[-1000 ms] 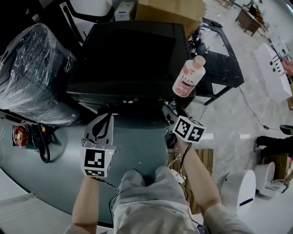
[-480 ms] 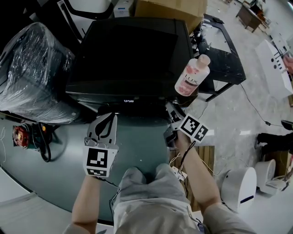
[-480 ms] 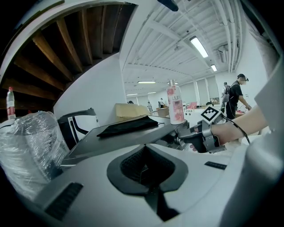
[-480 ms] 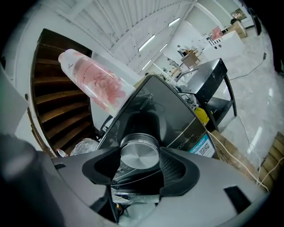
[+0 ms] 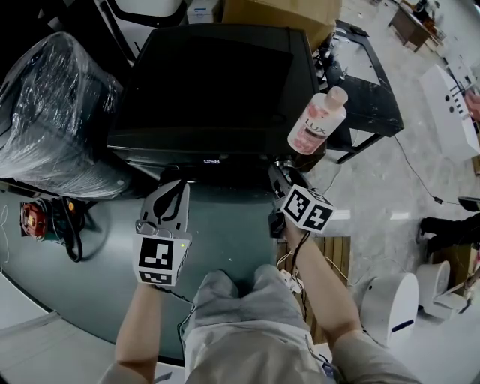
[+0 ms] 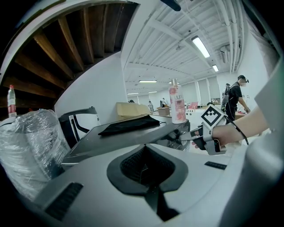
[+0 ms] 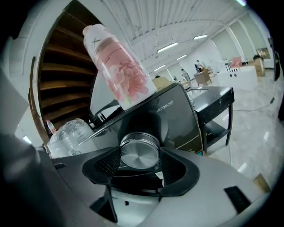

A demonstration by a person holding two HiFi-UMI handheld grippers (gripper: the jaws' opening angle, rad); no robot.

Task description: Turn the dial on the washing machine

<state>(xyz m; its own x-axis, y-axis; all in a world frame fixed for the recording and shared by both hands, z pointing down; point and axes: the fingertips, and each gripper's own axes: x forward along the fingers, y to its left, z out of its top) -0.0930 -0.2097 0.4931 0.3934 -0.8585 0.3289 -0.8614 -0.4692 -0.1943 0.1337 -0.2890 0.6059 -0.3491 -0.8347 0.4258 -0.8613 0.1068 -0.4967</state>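
The black washing machine (image 5: 217,82) stands in front of me, with a lit display (image 5: 212,160) on its front panel. Its round metal dial (image 7: 140,150) shows in the right gripper view, set between the jaws of my right gripper (image 7: 140,154). Those jaws have just been closing, and the pads now sit against the dial's sides. In the head view my right gripper (image 5: 279,174) hides the dial at the machine's front right corner. My left gripper (image 5: 174,187) hangs shut and empty before the panel's left part, touching nothing (image 6: 144,164).
A pink bottle (image 5: 315,124) stands on the machine's right front corner, just above the right gripper. A plastic-wrapped bundle (image 5: 49,120) lies to the left, a cardboard box (image 5: 277,11) behind, and a black table (image 5: 367,90) to the right. Cables (image 5: 71,240) lie on the floor at left.
Both grippers stay at the machine's front, and only the head view itself shifts a little.
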